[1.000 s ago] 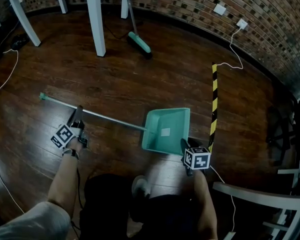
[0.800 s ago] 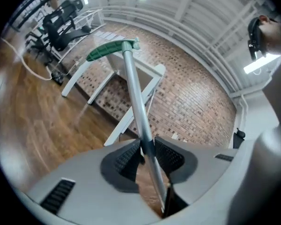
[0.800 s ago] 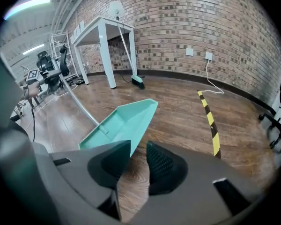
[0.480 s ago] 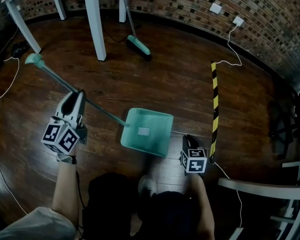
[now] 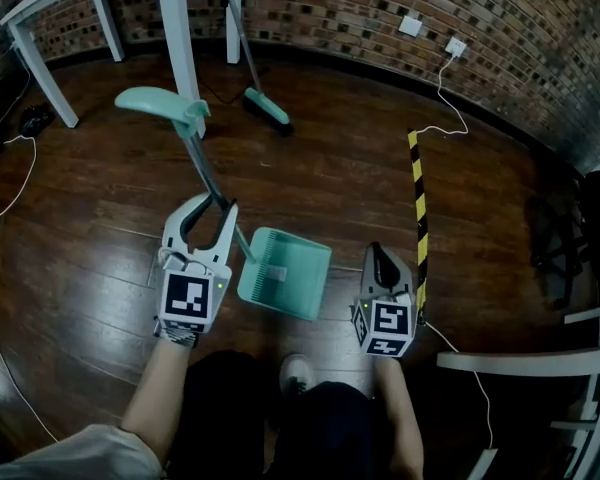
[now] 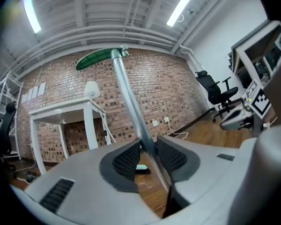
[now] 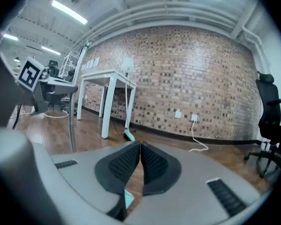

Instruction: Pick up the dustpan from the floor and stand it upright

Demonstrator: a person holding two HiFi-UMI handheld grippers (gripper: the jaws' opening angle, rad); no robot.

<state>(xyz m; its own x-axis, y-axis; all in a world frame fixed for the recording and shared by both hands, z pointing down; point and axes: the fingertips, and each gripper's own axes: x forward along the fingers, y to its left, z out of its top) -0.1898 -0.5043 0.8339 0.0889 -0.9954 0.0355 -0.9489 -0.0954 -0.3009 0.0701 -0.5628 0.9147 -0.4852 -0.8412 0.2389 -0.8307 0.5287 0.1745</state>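
Note:
The teal dustpan [image 5: 285,273] stands on the wood floor, and its metal pole rises steeply to a teal hand grip [image 5: 165,103]. My left gripper [image 5: 215,205] is round the pole about halfway up, held level. Its jaws are opening: the pole [image 6: 129,97] runs between the pads, against the right one, with a gap on the left. The left gripper view also shows the hand grip [image 6: 96,57] overhead. My right gripper [image 5: 378,251] hangs to the right of the pan, shut and empty. A sliver of the teal pan [image 7: 129,198] shows below its jaws.
A broom [image 5: 265,106] leans by the white table legs [image 5: 175,38] at the back. A yellow-black strip [image 5: 418,218] lies on the floor to the right, beside a white cable [image 5: 445,78]. A white chair [image 5: 520,363] and a black office chair [image 5: 580,218] stand at right.
The pole swung up from lying low across the floor to steeply raised, and the pan tipped up. Both grippers rose. The right gripper came off the pan's corner.

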